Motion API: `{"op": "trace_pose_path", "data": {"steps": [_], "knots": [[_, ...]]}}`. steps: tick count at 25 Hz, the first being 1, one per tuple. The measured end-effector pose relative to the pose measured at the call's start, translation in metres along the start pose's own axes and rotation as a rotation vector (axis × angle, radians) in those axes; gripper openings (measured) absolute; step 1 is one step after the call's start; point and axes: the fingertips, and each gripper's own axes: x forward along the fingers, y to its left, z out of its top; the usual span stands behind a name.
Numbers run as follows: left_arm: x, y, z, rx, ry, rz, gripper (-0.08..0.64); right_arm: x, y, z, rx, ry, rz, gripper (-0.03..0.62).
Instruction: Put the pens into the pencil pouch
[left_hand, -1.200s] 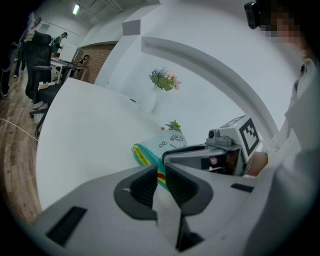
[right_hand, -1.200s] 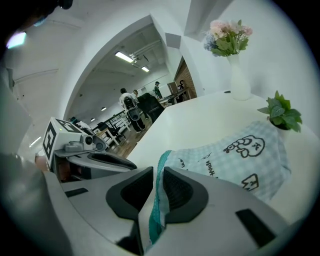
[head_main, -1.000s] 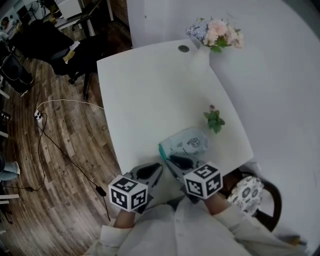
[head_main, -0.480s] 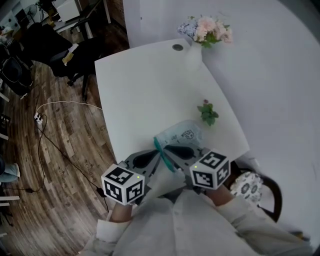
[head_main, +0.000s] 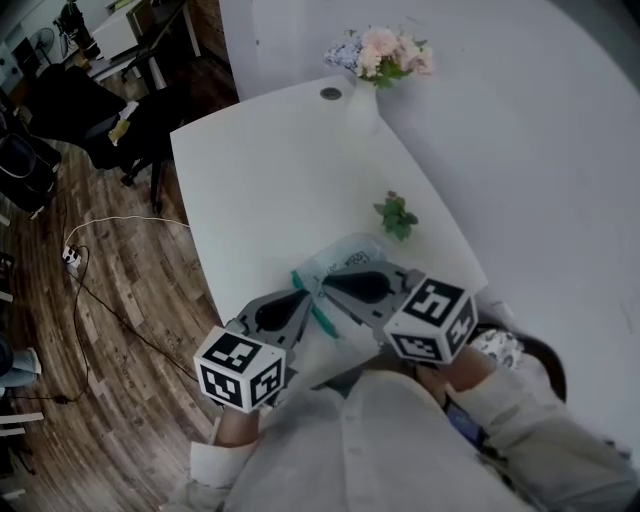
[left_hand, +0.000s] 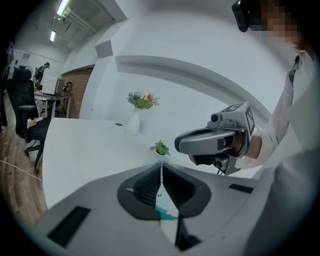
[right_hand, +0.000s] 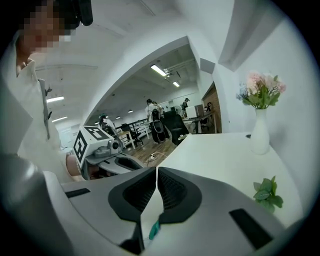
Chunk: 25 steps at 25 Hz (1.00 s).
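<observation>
A translucent pencil pouch (head_main: 345, 258) with a teal zipper (head_main: 312, 305) hangs at the near edge of the white table (head_main: 260, 190), pinched from both sides. My left gripper (head_main: 306, 296) is shut on the pouch's edge; the thin sheet and a bit of teal zipper (left_hand: 166, 214) show between its pads. My right gripper (head_main: 330, 282) has just been closing and its jaws now pinch the pouch (right_hand: 150, 220) too. Each gripper sees the other: the right gripper (left_hand: 215, 142) and the left gripper (right_hand: 102, 155). No pen is in view.
A white vase of flowers (head_main: 368, 80) stands at the table's far corner by a round cable hole (head_main: 331, 93). A small green plant (head_main: 397, 215) sits just beyond the pouch. A patterned seat cushion (head_main: 497, 346) is at my right; cables (head_main: 95, 290) lie on the wooden floor at left.
Both grippers have risen towards the camera and rolled, lifting the pouch's near end off the table. Both pairs of jaws have closed on the pouch.
</observation>
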Motion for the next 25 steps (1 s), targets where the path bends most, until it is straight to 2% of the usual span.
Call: {"op": "trace_pose_path", "data": {"steps": [7, 16, 25], "knots": [[-0.001, 0.001, -0.005, -0.008, 0.006, 0.018, 0.016, -0.002, 0.009, -0.002, -0.06, 0.042, -0.007, 0.015], [0.006, 0.0, -0.011, -0.012, 0.037, 0.028, 0.014, -0.01, 0.008, -0.008, -0.05, 0.024, -0.018, 0.015], [0.012, 0.004, -0.016, -0.017, 0.063, 0.025, 0.014, -0.007, 0.001, -0.02, 0.086, -0.04, -0.095, 0.009]]}}
